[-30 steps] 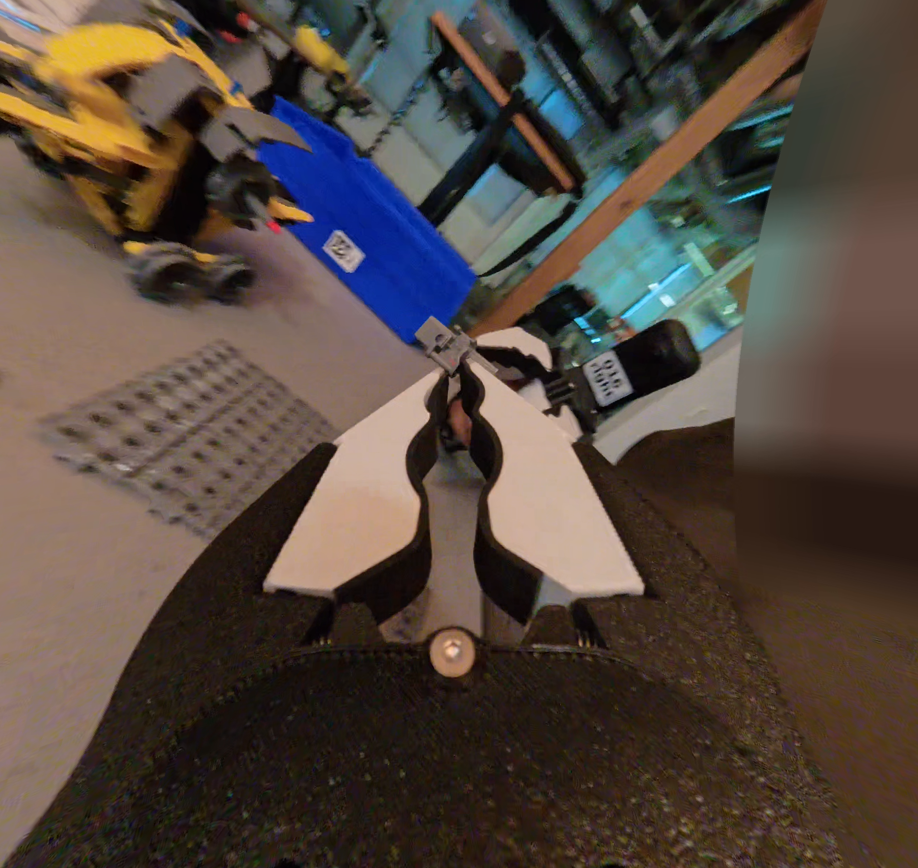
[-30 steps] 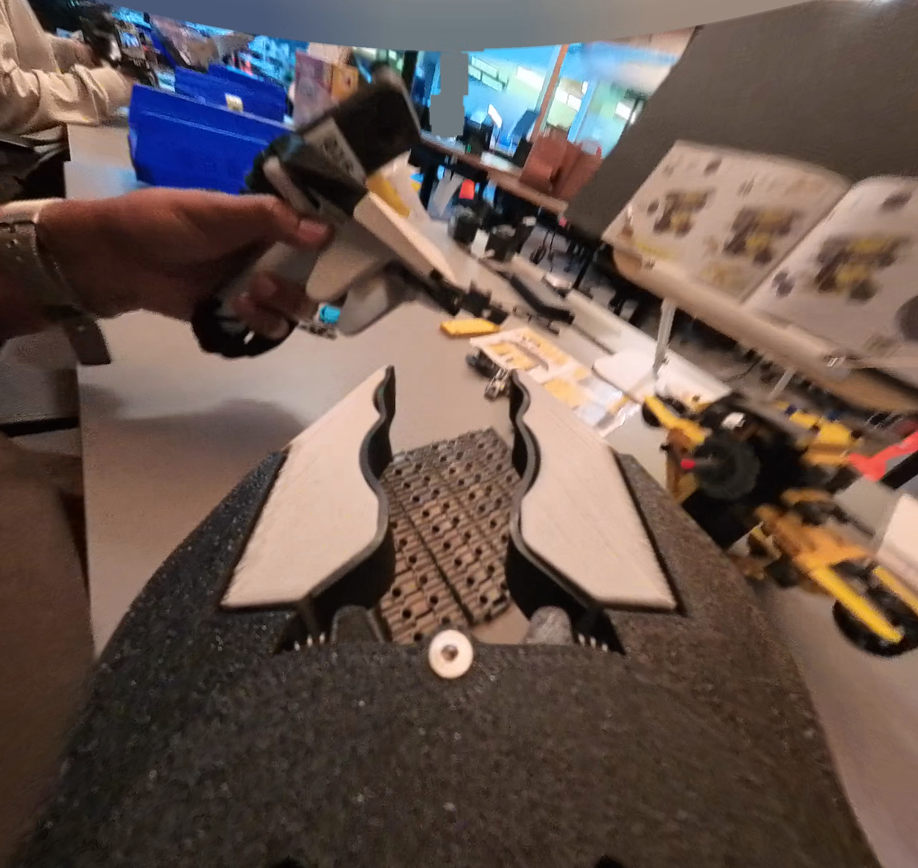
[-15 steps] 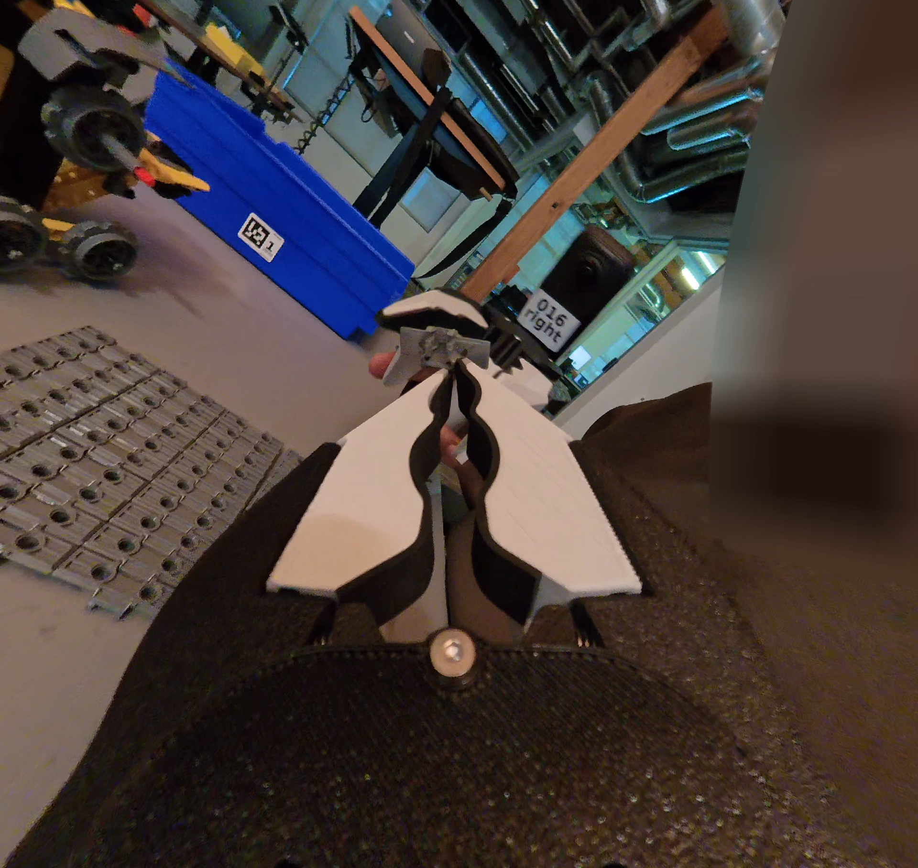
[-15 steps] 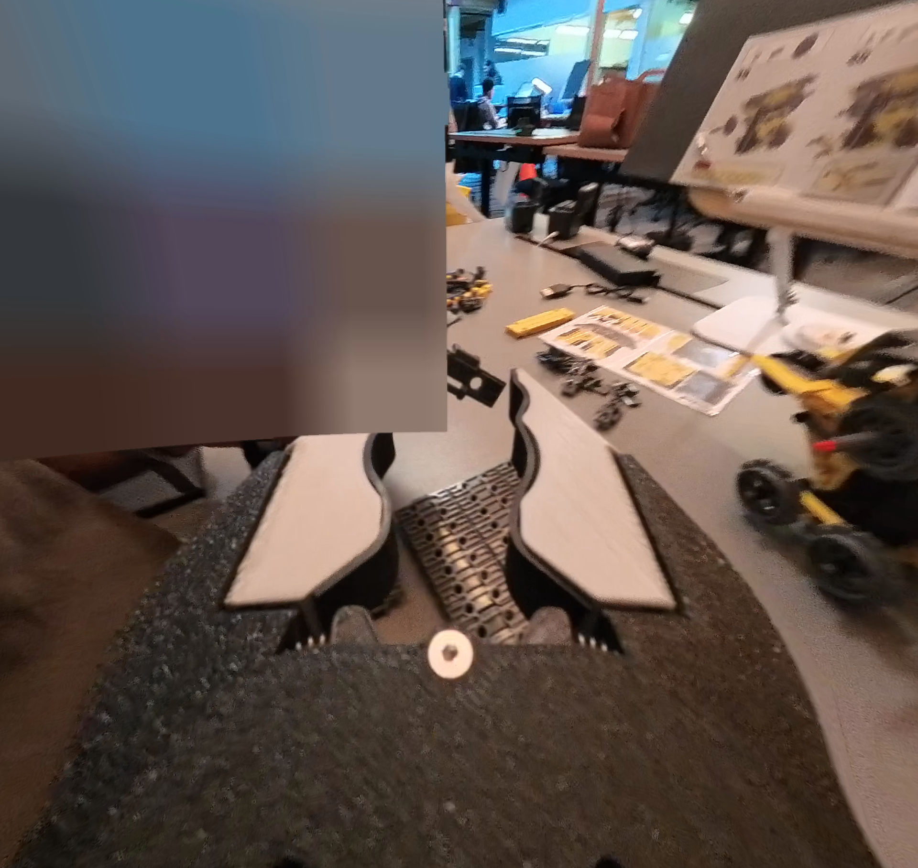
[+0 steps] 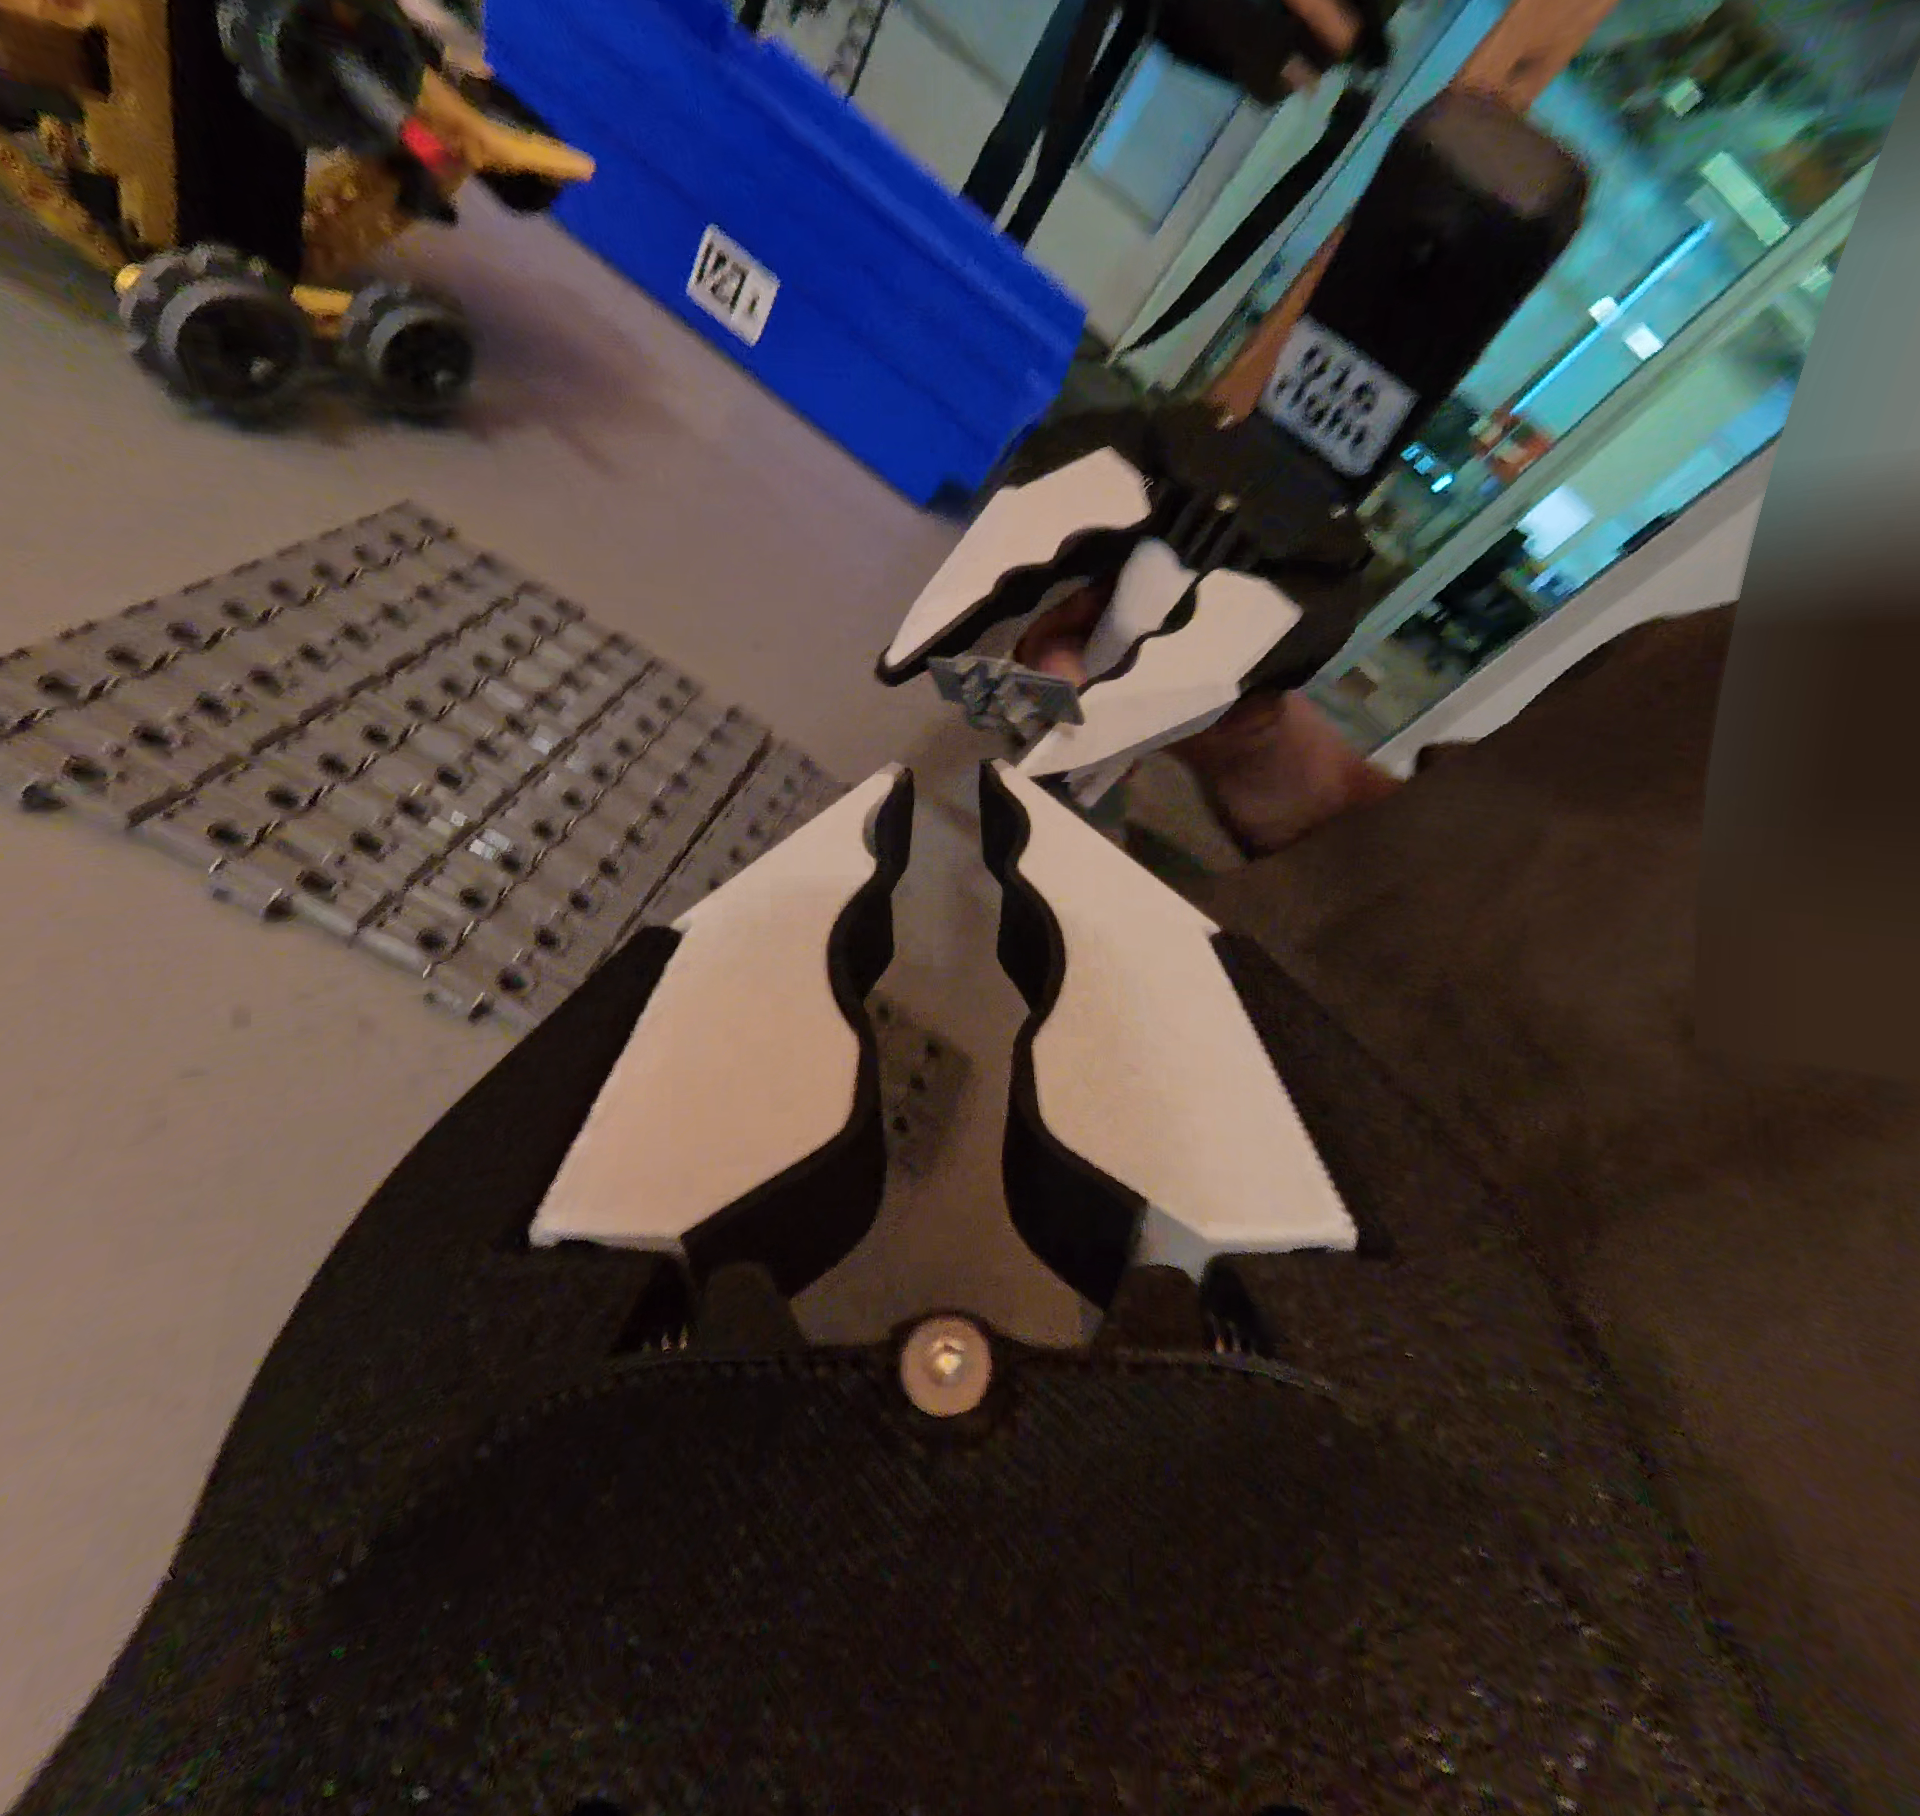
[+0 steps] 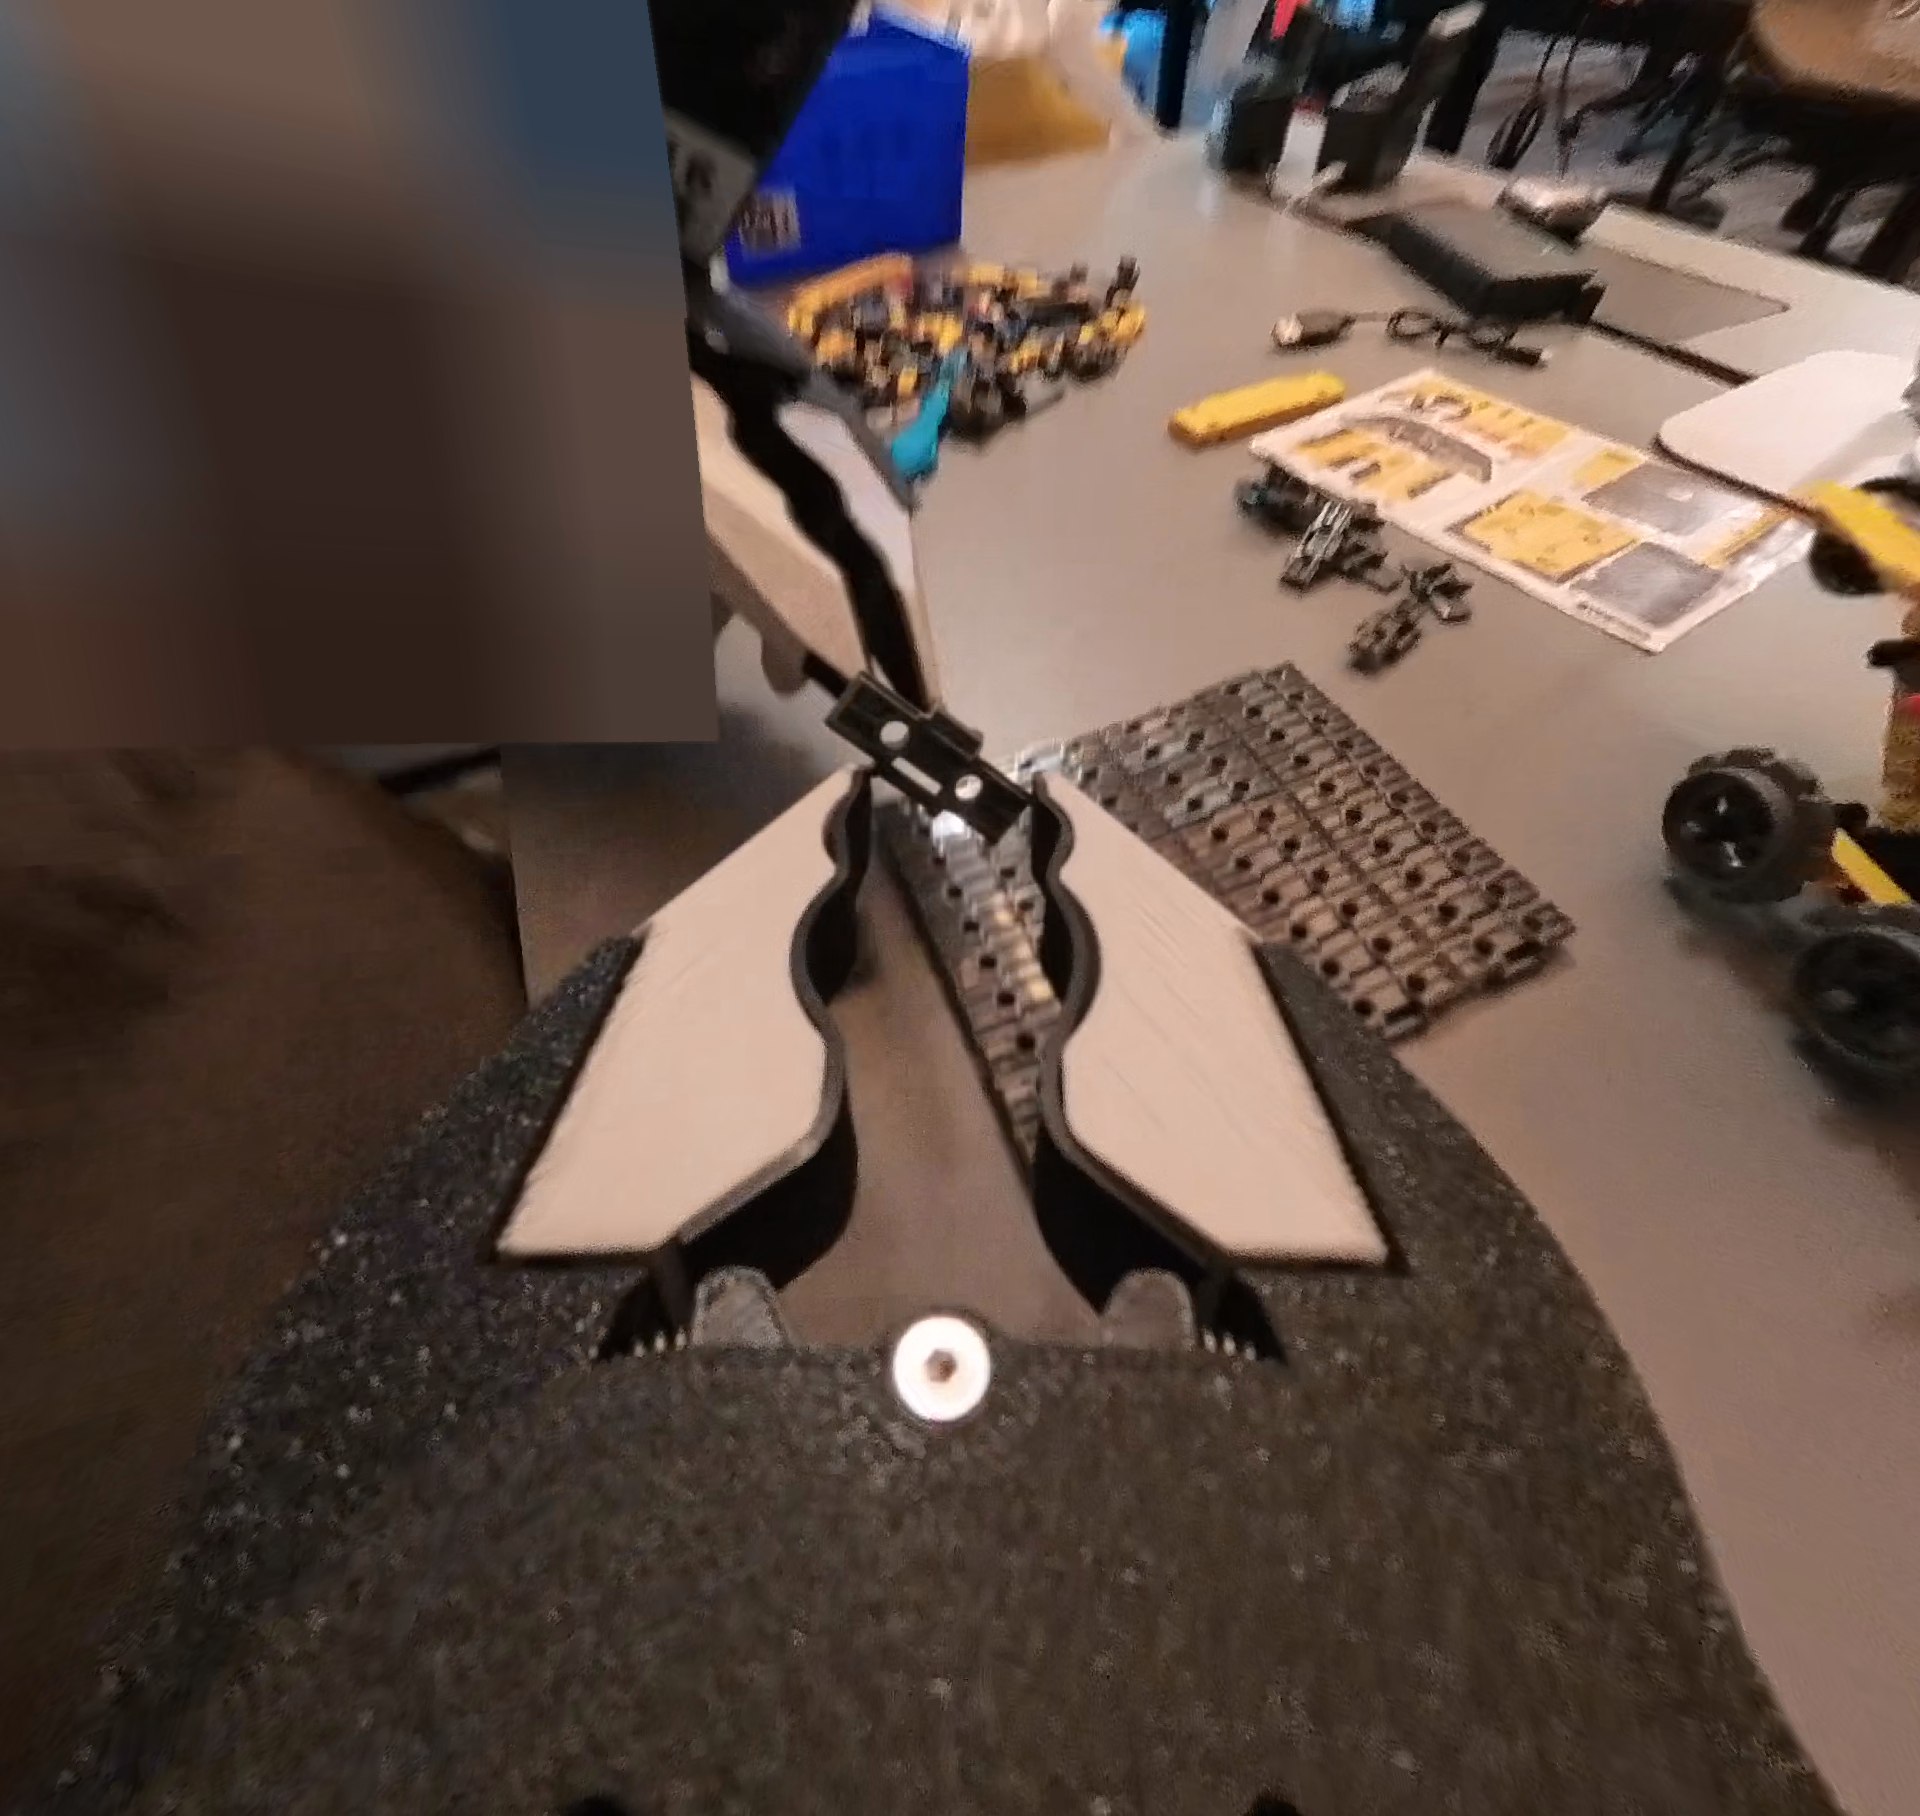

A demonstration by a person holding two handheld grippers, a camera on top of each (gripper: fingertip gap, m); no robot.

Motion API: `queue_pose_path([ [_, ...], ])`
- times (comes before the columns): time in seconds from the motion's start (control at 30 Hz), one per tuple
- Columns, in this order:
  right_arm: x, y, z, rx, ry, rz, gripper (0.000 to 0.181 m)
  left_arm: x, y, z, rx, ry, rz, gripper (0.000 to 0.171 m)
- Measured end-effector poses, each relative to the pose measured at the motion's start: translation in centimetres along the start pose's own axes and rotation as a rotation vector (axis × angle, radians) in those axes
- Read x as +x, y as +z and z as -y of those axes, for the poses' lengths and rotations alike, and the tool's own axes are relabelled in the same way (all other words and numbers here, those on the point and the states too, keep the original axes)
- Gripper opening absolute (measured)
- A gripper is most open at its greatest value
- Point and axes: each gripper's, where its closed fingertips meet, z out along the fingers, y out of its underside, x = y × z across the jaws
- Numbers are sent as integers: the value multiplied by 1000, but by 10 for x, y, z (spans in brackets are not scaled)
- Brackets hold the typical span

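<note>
Your right gripper has narrowed around the small piece that your left gripper pinches above the grey table; whether the right one grips it is unclear. The blue bin hides its inside

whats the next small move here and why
Probably ease the right tool shut on the small brick piece: it lies across that tool's tips, jaws not clearly pinching it, while the left tool meets it from the other side, above the grey plate.
</note>
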Motion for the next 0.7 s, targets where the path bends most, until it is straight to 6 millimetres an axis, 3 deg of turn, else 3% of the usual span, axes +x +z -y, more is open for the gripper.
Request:
queue_pose_path([
  [0.1,-18,-3,-33,-159,-108,81,30,-8,-3,-16,-62,48,83,17],
  [0.2,-33,-5,-71,-353,-247,156,30,-1,-3,-26,-117,89,66,29],
  [0.27,-36,-4,-82,-413,-350,164,30,-1,-3,-33,-165,127,91,34],
  [0.5,-39,0,-80,-437,-352,179,40,-21,-3,-77,-483,411,297,53],
  [0.57,-40,-1,-80,-440,-328,163,46,-22,-2,-83,-524,483,323,54],
  [0.7,-43,-6,-67,-411,-270,84,42,-16,2,-85,-530,504,299,56],
])
